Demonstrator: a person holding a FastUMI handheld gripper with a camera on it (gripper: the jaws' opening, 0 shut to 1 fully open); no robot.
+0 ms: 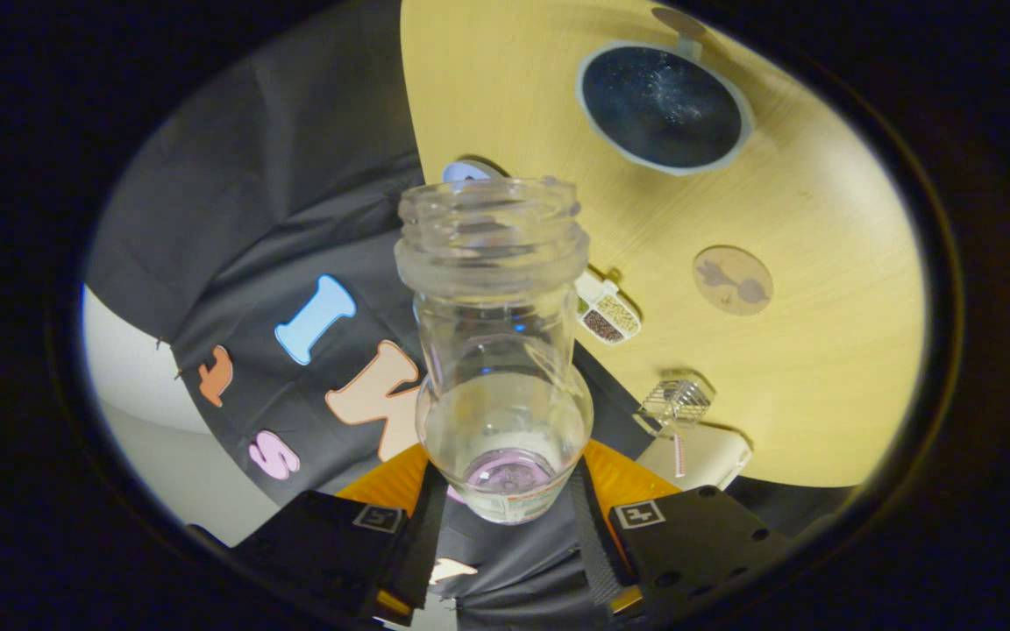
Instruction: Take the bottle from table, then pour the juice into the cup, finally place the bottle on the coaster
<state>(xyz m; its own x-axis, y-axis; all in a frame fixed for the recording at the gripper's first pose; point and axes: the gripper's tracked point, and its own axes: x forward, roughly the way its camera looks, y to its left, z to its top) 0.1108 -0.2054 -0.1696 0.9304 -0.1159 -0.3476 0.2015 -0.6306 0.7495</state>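
Beyond the held bottle (496,350), bare table (821,368) lay open around the coaster (733,280). The cup (665,107) and a small seed box (608,316) stood well apart.

A pale wooden table (821,386) meets the booth's black cloth wall (277,228), with light floor (163,456) beside.

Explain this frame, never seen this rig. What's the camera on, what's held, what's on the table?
There is no robot arm here: a person carries a hand-held gripper, and the fisheye camera rides on it, looking forward along its two fingers. The fingers are shut on a clear, uncapped bottle, tipped so a little liquid sits near its base. Beyond it is a wooden table, seen rotated. On it lie a dark round cup seen from above, a round coaster, a small compartment box of seeds and a small wire basket.
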